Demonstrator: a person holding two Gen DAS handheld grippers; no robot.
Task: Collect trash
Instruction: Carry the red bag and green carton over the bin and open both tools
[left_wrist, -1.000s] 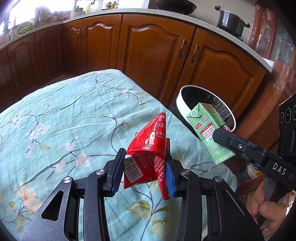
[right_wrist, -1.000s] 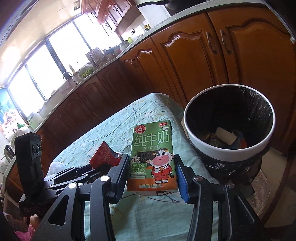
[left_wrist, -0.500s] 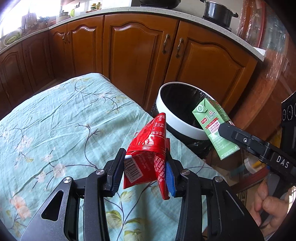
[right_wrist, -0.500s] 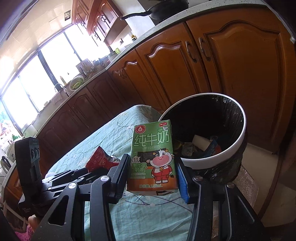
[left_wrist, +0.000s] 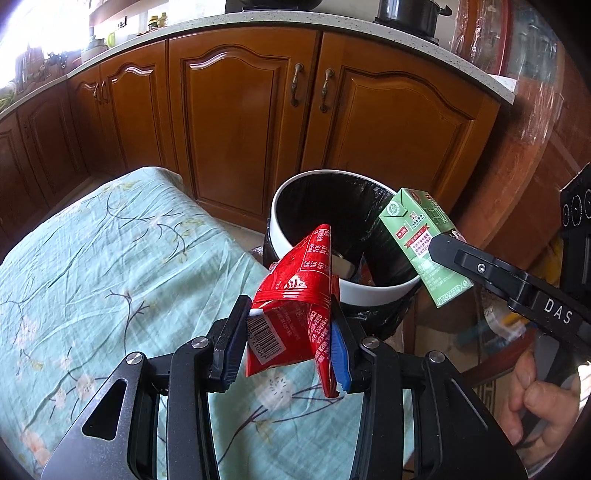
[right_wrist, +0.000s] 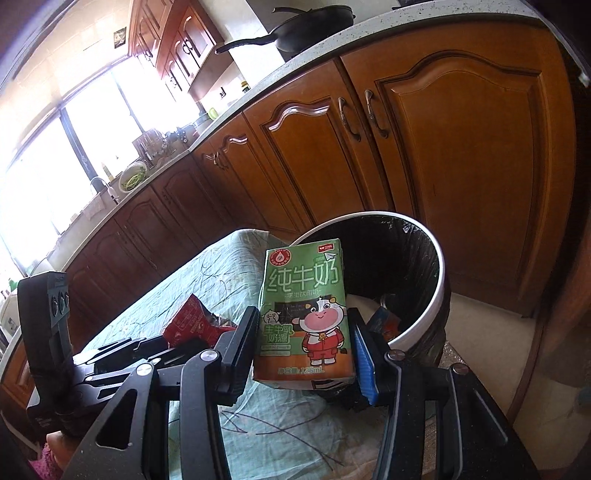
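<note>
A run of brown wooden cabinets (left_wrist: 236, 122) under a speckled countertop (right_wrist: 332, 48) fills the background, bending round a corner toward a bright window (right_wrist: 74, 147). On the countertop stand one black frying pan (right_wrist: 295, 31) and one black lidded pot (left_wrist: 410, 13); the small items near the window are too washed out to count.

In front of the cabinets is a table covered by a pale green floral cloth (left_wrist: 92, 266). Its far corner droops just beside one round trash bin (left_wrist: 369, 291), white-rimmed and lined with a black bag. The bin stands off the table's far right corner, between table and cabinet doors. Inside it lie a few scraps, one white piece and something red and blue; how many cannot be told.

Two pieces of trash are in the air. One green milk carton (right_wrist: 306, 317), printed with a cartoon cow, is pinched upright by its sides in the right gripper (right_wrist: 303, 350); in the left wrist view it tilts above the bin's right rim, partly covering the opening. One crumpled red snack wrapper (left_wrist: 295, 314), barcode facing the camera, is clamped between the pads of the left gripper (left_wrist: 288, 347) above the table's far right edge, its peak overlapping the bin's near rim in view.

One bare hand (left_wrist: 535, 410) grips the right tool's handle at the lower right.
</note>
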